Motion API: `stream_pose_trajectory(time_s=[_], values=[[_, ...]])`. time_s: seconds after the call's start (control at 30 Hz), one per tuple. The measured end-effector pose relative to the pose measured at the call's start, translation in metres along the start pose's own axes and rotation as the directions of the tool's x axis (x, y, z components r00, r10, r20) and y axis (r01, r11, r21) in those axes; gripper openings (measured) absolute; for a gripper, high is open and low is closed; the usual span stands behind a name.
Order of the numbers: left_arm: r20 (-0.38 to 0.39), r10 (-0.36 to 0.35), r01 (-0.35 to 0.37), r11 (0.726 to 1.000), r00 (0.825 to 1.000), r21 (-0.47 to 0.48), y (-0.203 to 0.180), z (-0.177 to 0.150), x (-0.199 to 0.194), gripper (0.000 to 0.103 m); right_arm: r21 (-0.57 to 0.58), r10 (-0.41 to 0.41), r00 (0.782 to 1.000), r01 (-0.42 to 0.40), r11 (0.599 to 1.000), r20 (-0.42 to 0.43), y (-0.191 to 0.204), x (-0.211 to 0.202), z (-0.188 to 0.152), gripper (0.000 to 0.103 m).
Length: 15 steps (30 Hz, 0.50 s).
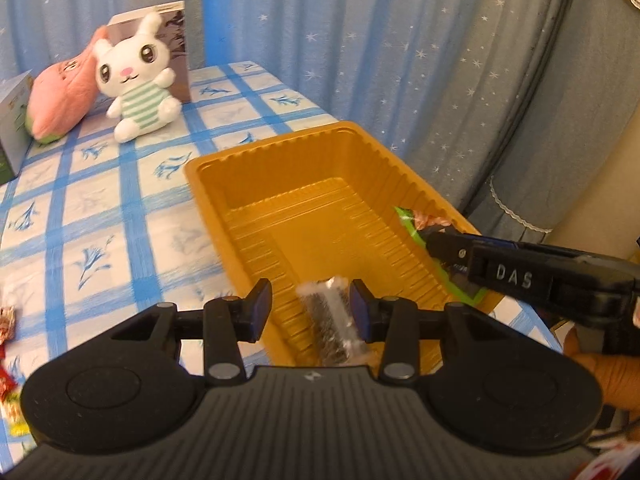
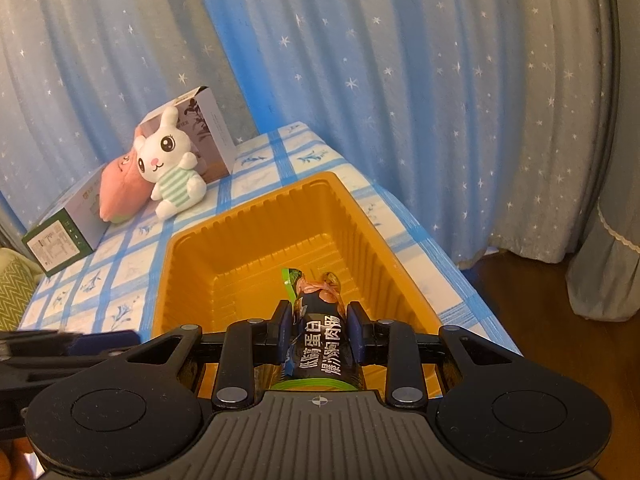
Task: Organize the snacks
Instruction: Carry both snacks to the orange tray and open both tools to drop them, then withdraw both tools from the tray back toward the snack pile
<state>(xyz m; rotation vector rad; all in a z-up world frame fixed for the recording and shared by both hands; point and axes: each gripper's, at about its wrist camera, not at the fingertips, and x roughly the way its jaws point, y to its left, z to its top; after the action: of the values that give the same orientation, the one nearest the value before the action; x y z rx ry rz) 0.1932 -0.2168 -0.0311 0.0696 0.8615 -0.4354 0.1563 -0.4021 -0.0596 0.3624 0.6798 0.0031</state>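
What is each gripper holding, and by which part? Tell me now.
Right gripper: shut on the sausage pack, gripped across its middle. Left gripper: open, holding nothing; the clear-wrapped dark bar lies loose between its fingers in the orange tray.

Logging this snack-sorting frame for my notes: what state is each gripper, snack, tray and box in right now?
Left gripper: open, fingers either side of the dark snack, not clamping.
Dark snack: blurred, at the tray's near end.
Right gripper: shut on the sausage pack.
Sausage pack: held over the tray.
Orange tray: open-topped, on the table.
Green box: lying on its side.
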Motion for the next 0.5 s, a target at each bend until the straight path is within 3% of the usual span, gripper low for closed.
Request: stream_pose_trajectory(time_s=[0.33, 0.4, 0.43, 0.47, 0.5], values=[[0.006, 0.006, -0.006, 0.999, 1.000, -0.046, 0.015, -0.018, -0.024, 0.040, 0.027, 0.044, 0.999, -0.044, 0.999, -0.005, 0.008, 0.007, 0.003, 0.030], [0.006, 0.005, -0.005, 0.999, 1.000, -0.049, 0.017, -0.022, -0.029, 0.041, 0.053, 0.052, 0.998, -0.051, 0.997, -0.027, 0.007, 0.010, 0.004, 0.042], [0.006, 0.006, -0.006, 0.999, 1.000, -0.053, 0.019, -0.024, -0.031, 0.042, 0.060, 0.054, 0.998, -0.052, 0.997, -0.027, 0.007, 0.009, 0.004, 0.063], [0.007, 0.008, -0.008, 0.998, 1.000, -0.056, 0.020, -0.027, -0.035, 0.043, 0.066, 0.055, 0.998, -0.054, 0.996, -0.019, 0.007, 0.005, 0.003, 0.071], [0.011, 0.010, -0.009, 0.998, 1.000, -0.057, 0.021, -0.029, -0.038, 0.043, 0.070, 0.059, 0.998, -0.058, 0.996, -0.010, 0.007, 0.001, 0.002, 0.071]])
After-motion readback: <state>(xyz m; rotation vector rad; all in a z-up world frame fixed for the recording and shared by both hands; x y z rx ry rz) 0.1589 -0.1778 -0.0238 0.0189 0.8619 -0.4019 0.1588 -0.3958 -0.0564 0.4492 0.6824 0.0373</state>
